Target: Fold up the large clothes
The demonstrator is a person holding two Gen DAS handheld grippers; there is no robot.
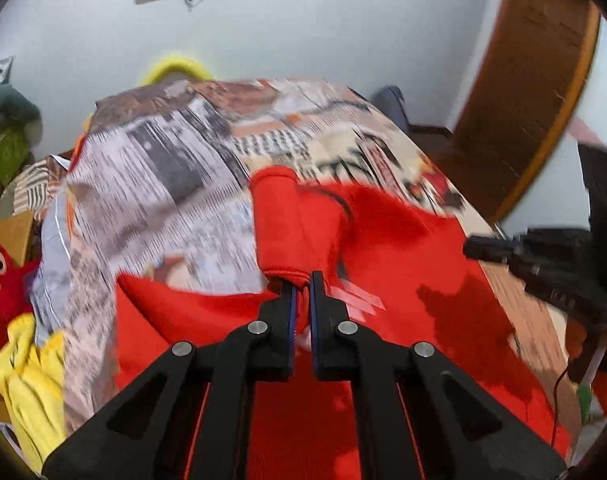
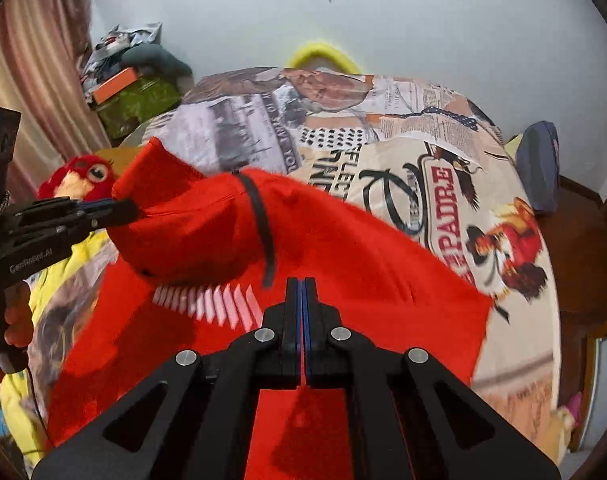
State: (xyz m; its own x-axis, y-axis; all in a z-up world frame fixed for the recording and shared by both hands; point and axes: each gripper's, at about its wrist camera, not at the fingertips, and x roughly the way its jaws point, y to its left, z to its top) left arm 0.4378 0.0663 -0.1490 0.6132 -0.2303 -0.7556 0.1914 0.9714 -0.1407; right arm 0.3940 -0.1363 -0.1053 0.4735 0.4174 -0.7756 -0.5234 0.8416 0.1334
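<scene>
A large red garment point(image 1: 403, 280) with a white striped print point(image 2: 211, 302) lies partly lifted over a bed with a newspaper-print cover point(image 2: 423, 152). In the left wrist view my left gripper point(image 1: 301, 280) is shut on a bunched red fold, and a cuffed sleeve point(image 1: 291, 220) stands up just beyond its tips. My right gripper point(image 2: 302, 282) is shut with a thin layer of red cloth pinched between its pads. Each gripper shows in the other's view: the right gripper point(image 1: 469, 247) at the garment's right edge, the left gripper point(image 2: 123, 210) gripping a raised red corner.
A red plush bird point(image 2: 83, 176) and yellow cloth point(image 1: 31, 392) lie by the bed's left side. Boxes and bags point(image 2: 135, 96) are piled near a curtain. A brown wooden door point(image 1: 535, 92) and a blue bag point(image 2: 539, 164) stand to the right. A hand point(image 2: 17, 320) holds the left gripper's handle.
</scene>
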